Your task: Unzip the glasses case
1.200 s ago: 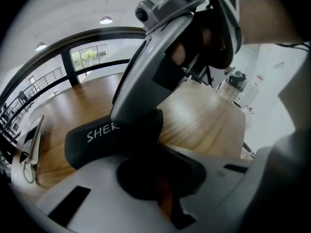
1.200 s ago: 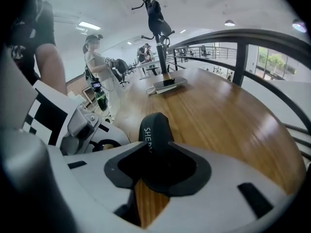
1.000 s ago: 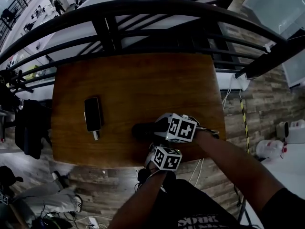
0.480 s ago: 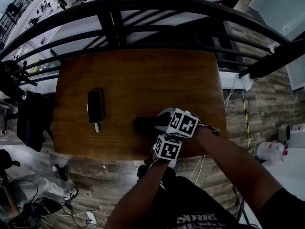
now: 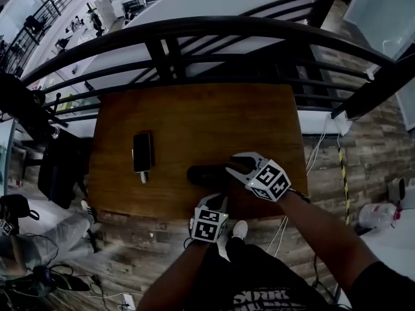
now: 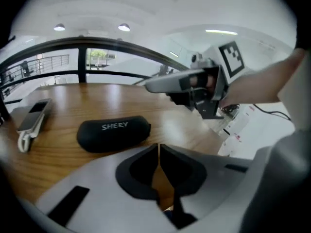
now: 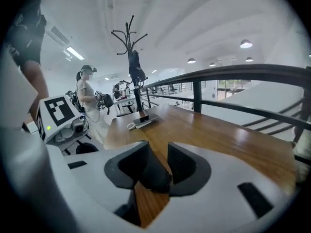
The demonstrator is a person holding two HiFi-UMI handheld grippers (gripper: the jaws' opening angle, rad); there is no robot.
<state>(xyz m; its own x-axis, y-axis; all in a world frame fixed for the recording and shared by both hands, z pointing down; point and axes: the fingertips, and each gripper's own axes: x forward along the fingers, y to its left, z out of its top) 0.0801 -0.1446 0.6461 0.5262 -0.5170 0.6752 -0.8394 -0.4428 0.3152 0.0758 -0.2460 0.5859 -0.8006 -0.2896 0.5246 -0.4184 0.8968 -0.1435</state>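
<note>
The black glasses case [image 5: 206, 174] lies flat and closed on the wooden table [image 5: 194, 109], near its front edge; it also shows ahead of the left jaws as a case [image 6: 114, 132] with white lettering. My right gripper [image 5: 237, 166] hangs just above the case's right end, jaws apart. In the right gripper view, my right gripper [image 7: 158, 152] shows the dark case end [image 7: 153, 176] below the gap between its pads. My left gripper [image 5: 214, 203] is at the table's front edge, short of the case, its jaws [image 6: 159, 147] shut on nothing.
A phone [image 5: 142, 153] with a white cable lies at the table's left. A dark metal railing [image 5: 194, 37] runs behind the table. A coat stand [image 7: 131, 47] and a standing person [image 7: 86, 96] are beyond the table's left end. Cables trail over the floor.
Both grippers have risen. The right one has lifted off the case's right end. The left one has drawn back to the table's front edge. The case stays put.
</note>
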